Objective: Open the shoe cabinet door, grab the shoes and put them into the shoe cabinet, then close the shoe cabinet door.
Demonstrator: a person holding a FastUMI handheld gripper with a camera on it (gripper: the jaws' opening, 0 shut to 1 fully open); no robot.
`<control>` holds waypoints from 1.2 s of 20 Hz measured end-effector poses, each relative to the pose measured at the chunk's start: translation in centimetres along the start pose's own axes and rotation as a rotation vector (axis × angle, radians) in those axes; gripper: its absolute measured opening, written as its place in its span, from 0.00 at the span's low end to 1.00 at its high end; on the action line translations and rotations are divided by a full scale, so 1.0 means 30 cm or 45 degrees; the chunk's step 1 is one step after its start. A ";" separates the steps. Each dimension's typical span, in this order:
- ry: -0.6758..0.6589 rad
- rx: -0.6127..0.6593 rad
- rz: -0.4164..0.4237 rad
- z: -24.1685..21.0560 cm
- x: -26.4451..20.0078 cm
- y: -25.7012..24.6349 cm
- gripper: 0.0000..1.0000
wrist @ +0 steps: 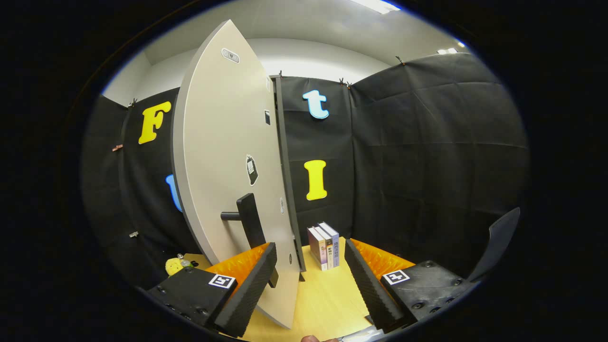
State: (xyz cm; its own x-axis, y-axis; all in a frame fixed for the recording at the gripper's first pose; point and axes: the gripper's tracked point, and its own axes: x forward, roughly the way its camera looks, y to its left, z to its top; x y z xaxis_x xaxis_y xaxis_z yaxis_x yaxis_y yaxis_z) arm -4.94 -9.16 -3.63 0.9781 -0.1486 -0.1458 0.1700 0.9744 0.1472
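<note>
The pale grey shoe cabinet door [223,156] is standing open, swung toward the camera and taking up the left-centre of the frame from near the top down to the lower middle. Its edge is meeting the dark cabinet frame [287,175] just right of it. A dark bar handle [249,221] is sticking out from the door's lower part, directly above the left finger.

The light wooden surface [323,299] is showing in the lower middle, running between the fingers and beyond them. The claw [311,280] is sitting at the bottom centre with its fingers wide apart, gripping nothing; the door's bottom edge is dropping in just beside the left finger.

Three upright books [324,247] are standing on the surface past the fingertips, near the cabinet frame's foot. A small yellow object [174,266], possibly a soft toy, is lying at lower left behind the door.
</note>
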 end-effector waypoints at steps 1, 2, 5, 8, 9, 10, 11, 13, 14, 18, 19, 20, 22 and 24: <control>0.005 0.003 0.024 -0.006 0.004 0.029 0.97; 0.008 0.001 0.052 -0.011 0.008 0.061 0.97; 0.024 0.002 0.138 -0.029 0.026 0.161 0.97; 0.037 -0.003 0.204 -0.045 0.050 0.251 0.97; 0.039 -0.009 0.222 -0.048 0.060 0.285 0.97; 0.038 -0.022 0.237 -0.050 0.068 0.311 0.97; 0.038 -0.042 0.253 -0.053 0.077 0.342 0.98; 0.039 -0.052 0.302 -0.058 0.084 0.409 0.98; 0.038 -0.050 0.327 -0.058 0.087 0.439 0.98; 0.035 -0.052 0.344 -0.055 0.094 0.489 0.98; 0.034 -0.050 0.343 -0.050 0.095 0.496 0.98; 0.035 -0.047 0.340 -0.045 0.096 0.500 0.98; 0.023 -0.045 0.341 -0.041 0.095 0.499 0.98; 0.014 -0.051 0.340 -0.034 0.098 0.505 0.98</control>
State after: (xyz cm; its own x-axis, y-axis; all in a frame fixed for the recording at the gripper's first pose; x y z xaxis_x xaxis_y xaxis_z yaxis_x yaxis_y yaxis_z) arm 0.40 5.32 -2.82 0.9863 0.1160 -0.1176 -0.0987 0.9848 0.1432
